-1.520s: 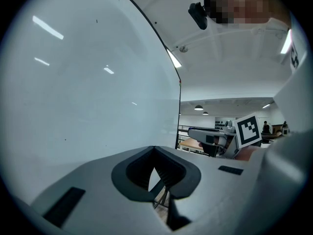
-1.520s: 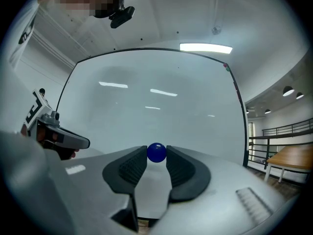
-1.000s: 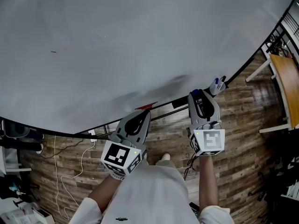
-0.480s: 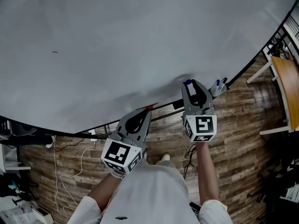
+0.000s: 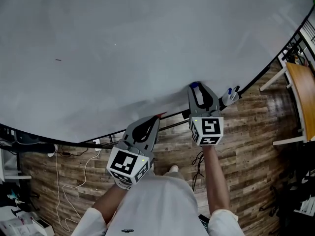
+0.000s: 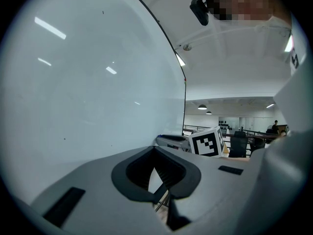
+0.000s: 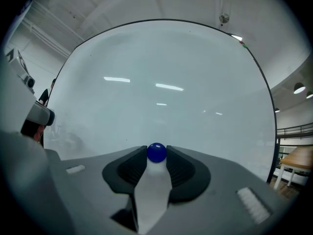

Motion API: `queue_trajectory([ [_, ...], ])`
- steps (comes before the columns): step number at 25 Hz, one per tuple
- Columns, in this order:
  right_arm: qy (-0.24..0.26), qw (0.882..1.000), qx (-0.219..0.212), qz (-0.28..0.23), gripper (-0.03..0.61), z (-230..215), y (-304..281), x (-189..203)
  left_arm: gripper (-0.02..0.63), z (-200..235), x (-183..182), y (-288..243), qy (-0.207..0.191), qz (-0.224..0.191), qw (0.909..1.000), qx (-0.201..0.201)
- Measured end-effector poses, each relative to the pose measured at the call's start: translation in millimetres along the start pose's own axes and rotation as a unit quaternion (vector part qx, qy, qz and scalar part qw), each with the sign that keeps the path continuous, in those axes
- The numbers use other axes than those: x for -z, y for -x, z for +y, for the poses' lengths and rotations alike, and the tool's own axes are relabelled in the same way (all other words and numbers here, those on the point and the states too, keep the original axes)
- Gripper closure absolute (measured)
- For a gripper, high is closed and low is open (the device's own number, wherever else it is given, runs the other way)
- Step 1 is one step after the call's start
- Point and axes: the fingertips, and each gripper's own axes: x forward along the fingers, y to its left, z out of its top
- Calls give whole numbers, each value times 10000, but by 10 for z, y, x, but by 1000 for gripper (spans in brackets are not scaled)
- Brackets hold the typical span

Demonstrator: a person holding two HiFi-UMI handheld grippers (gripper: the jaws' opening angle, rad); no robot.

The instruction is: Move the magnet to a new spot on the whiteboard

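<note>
the left claw (image 6: 155,153) sits closed, empty, beside the whiteboard (image 6: 88,92).

quick headcount from where i'm standing: one big glossy white whiteboard (image 5: 147,43), with one small round blue magnet (image 7: 156,152) against it. two grey plastic hand-held grippers, the left gripper (image 5: 155,118) and the right gripper (image 5: 196,87). two white cubes with black square markers, one per gripper: the left cube (image 5: 128,165) and the right cube (image 5: 208,130). one person in a white shirt (image 5: 157,200). one wooden-topped table with white legs (image 5: 299,90) off to the right.
</note>
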Motion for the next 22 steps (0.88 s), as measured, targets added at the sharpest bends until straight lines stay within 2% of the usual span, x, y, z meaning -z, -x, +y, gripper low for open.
queue_trajectory([
  [12, 40, 9999, 89, 68, 445, 0, -54, 2, 607, 1, -43, -27, -19, -19, 10000, 85],
  [22, 78, 9999, 22, 63, 445, 53, 157, -62, 607, -67, -56, 46, -14, -53, 9999, 158],
])
